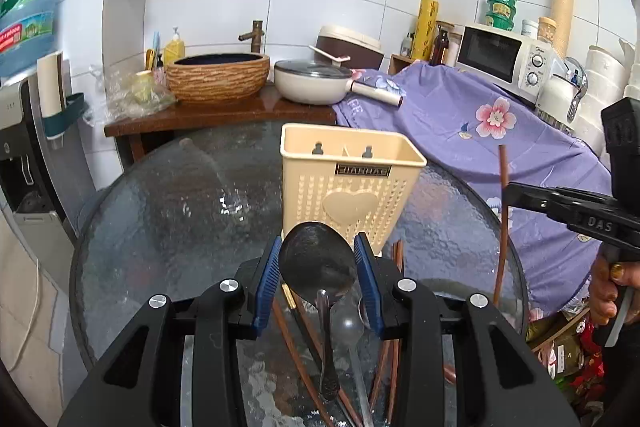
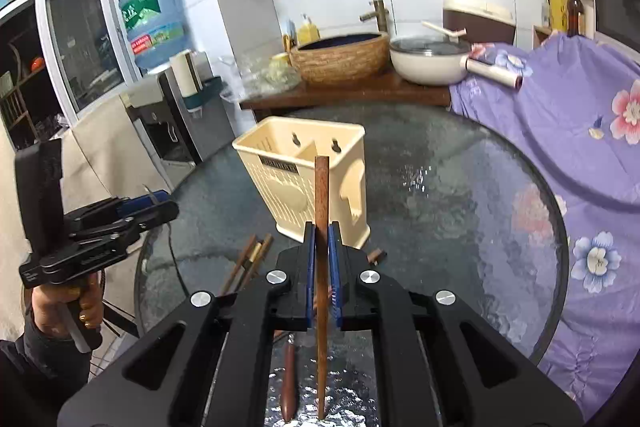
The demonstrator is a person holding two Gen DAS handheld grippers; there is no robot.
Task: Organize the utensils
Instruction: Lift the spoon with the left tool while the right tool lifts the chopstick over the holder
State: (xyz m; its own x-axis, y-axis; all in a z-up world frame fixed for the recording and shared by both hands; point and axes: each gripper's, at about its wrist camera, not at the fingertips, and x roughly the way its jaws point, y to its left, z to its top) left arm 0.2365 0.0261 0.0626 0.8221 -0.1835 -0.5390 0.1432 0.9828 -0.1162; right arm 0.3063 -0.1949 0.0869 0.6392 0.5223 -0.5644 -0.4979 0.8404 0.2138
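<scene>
A: Where is the holder?
B: The cream holder stands upright on the round glass table, its two compartments open at the top. In the left wrist view a dark spoon sits bowl-up between the blue pads of the left gripper, which clamps it at a middling width, just in front of the holder.

A: And the other gripper?
B: The right gripper is pinched nearly closed on a brown chopstick, held upright, its top reaching across the holder's rim in that view.

A: What lies around them?
B: More chopsticks and a pale spoon lie loose on the glass. Behind is a wooden counter with a woven basin and a white pan; a purple floral cloth covers something at the right, with a microwave beyond. White tiles line the walls.

A: Anything unclear?
B: The grippers' bodies hide the lower ends of the utensils, and the holder's inside bottom cannot be seen.
</scene>
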